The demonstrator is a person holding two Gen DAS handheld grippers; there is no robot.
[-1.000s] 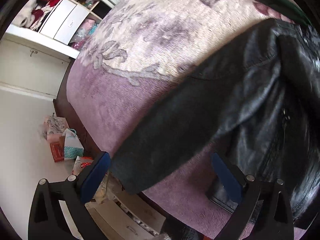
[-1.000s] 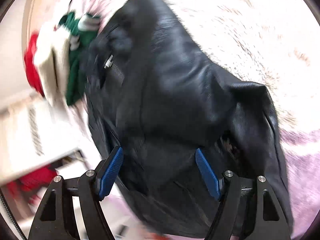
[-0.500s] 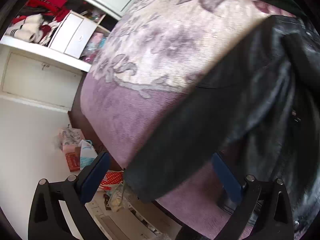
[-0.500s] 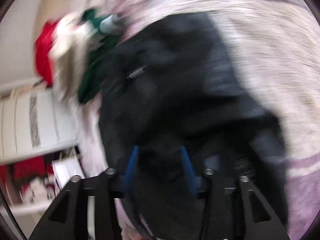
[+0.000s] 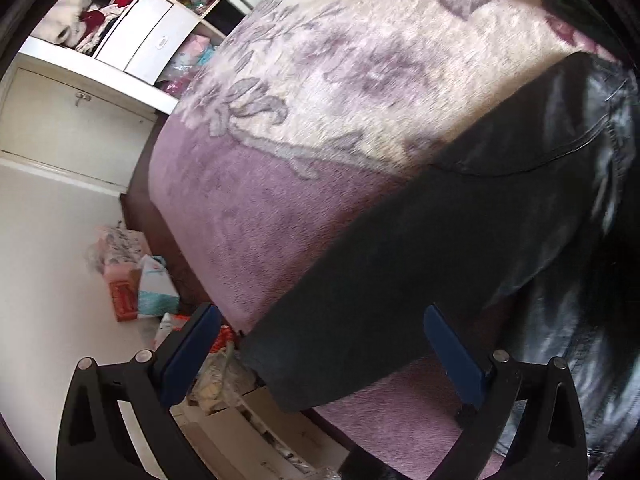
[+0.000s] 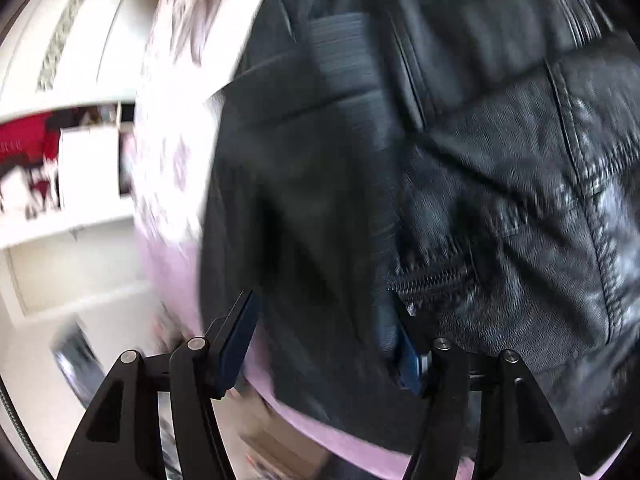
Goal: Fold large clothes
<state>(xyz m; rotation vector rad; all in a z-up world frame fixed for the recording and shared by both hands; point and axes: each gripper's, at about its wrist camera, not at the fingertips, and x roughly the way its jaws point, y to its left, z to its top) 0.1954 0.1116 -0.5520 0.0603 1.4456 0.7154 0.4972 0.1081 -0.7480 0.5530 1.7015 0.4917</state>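
Black leather jacket [image 5: 460, 248] on purple blanket [image 5: 256, 216] — left gripper [image 5: 324, 344], right gripper [image 6: 328, 340]: fingers spread, nothing pinched

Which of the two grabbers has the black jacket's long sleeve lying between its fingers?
The left gripper: its blue fingers sit wide apart on either side of the sleeve end. The right gripper faces the jacket's zipped body.

Daylight is bright and soft on the blanket [image 5: 320, 92], whose pale floral part nears white. The jacket [image 5: 500, 216] reads very dark, with grey sheen on its creases at right. The left view is fairly sharp at centre — smeared along the right edge. The right view is streaked with motion blur: the blanket [image 6: 168, 128] is blown out and the shelves [image 6: 72, 184] smeared, while the jacket [image 6: 520, 160] grain stays crisp. Both views bend at the edges, with black corners.
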